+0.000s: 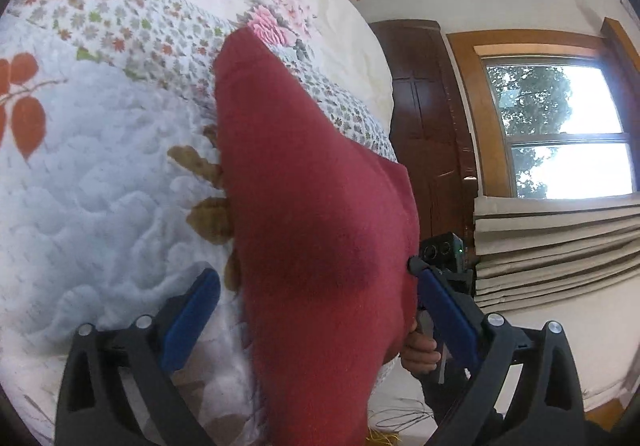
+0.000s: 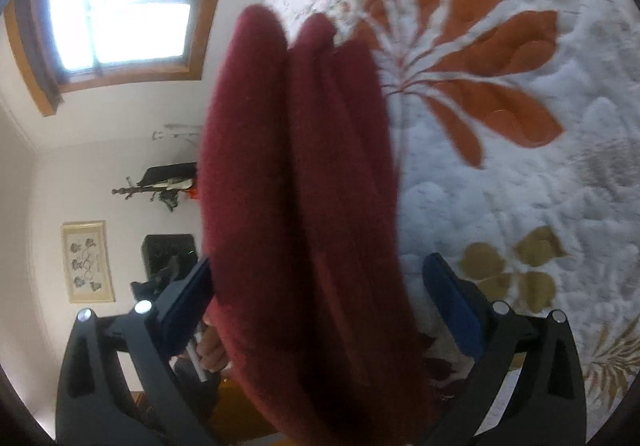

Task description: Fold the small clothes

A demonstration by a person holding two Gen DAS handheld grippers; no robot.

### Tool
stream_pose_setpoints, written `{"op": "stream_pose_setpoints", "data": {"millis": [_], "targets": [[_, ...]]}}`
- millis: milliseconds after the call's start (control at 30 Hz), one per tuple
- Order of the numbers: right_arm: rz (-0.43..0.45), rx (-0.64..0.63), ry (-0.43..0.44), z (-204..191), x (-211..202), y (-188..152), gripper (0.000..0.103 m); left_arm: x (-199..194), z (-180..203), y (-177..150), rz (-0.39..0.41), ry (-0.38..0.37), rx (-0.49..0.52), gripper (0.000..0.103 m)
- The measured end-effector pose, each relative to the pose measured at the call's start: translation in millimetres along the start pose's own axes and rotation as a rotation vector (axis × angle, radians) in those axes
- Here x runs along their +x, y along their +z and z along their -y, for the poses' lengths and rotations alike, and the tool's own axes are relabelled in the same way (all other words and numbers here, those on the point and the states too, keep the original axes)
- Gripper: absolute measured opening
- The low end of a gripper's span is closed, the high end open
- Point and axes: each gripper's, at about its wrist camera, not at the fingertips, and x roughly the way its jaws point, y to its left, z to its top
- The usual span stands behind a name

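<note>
Left wrist view: my left gripper (image 1: 316, 310) has its blue pads spread wide with the dark red knit garment (image 1: 312, 206) hanging through the gap, over the quilted bedspread (image 1: 100, 186). I can't see either pad pressing the fabric, so I judge there's no grip here; the other rig's hand (image 1: 418, 352) shows just past the cloth edge. Right wrist view: my right gripper (image 2: 316, 306) is wide too, the garment (image 2: 300, 186) bunched in several vertical folds between the pads, the left pad touching or just beside it, I can't tell which. Risks as I judge them: if neither side clamps, the cloth slides off and lands crumpled; closing now could catch extra layers and lock in a crooked fold; motion blur hides the edges, so alignment is guesswork.
</note>
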Motion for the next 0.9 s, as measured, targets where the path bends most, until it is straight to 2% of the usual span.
{"op": "stream_pose_setpoints", "data": {"millis": [67, 100, 133, 167, 200, 267, 367, 533, 633, 733, 800, 833, 867, 900], "targets": [[-0.02, -0.055, -0.039, -12.2, 5.1, -3.5, 0.101, 10.2, 13.3, -2.7, -0.04, 0.005, 0.04, 0.092], [-0.023, -0.078, -0.061, -15.6, 3.2, -5.1, 0.1, 14.1, 16.1, -3.5, -0.046, 0.039, 0.063, 0.09], [-0.027, -0.098, -0.084, -19.1, 6.0, -6.7, 0.098, 18.4, 16.8, -4.3, -0.058, 0.071, 0.068, 0.076], [-0.029, -0.105, -0.086, -21.3, 6.4, -9.4, 0.079, 21.4, 12.6, -4.1, -0.067, 0.095, 0.049, 0.059], [-0.033, -0.1, -0.075, -22.2, 6.8, -10.6, 0.058, 20.6, 6.4, -3.2, -0.06, 0.094, 0.019, 0.055], [-0.009, -0.105, -0.087, -30.0, 1.4, -14.9, 0.047, 16.7, 10.2, -4.8, -0.052, 0.093, 0.032, 0.046], [0.041, -0.183, -0.142, -69.1, -4.5, -35.4, 0.042, 6.5, 27.3, -9.9, -0.05, 0.103, 0.068, 0.043], [0.058, -0.233, -0.085, -122.0, 2.3, -60.7, 0.041, -58.6, 42.2, -25.0, 0.009, 0.072, 0.081, 0.043], [0.012, -0.273, -0.058, -146.9, 32.8, -83.8, 0.041, -106.3, 29.6, -41.4, 0.049, 0.114, 0.086, 0.043], [-0.044, -0.277, -0.047, -151.0, 76.8, -106.2, 0.042, -139.6, -7.5, -62.8, 0.073, 0.156, 0.053, 0.045], [-0.079, -0.288, -0.085, -145.8, 107.1, -118.0, 0.05, -145.2, -32.8, -72.2, 0.07, 0.201, 0.022, 0.047], [-0.083, -0.303, -0.123, -143.4, 117.5, -123.2, 0.061, -143.6, -41.7, -77.2, 0.063, 0.215, 0.019, 0.051], [-0.075, -0.328, -0.165, -142.8, 120.5, -127.3, 0.065, -140.2, -50.0, -80.4, 0.062, 0.226, 0.013, 0.058], [-0.066, -0.341, -0.19, -143.3, 118.5, -131.2, 0.07, -137.5, -54.5, -85.3, 0.07, 0.231, 0.008, 0.062]]}}
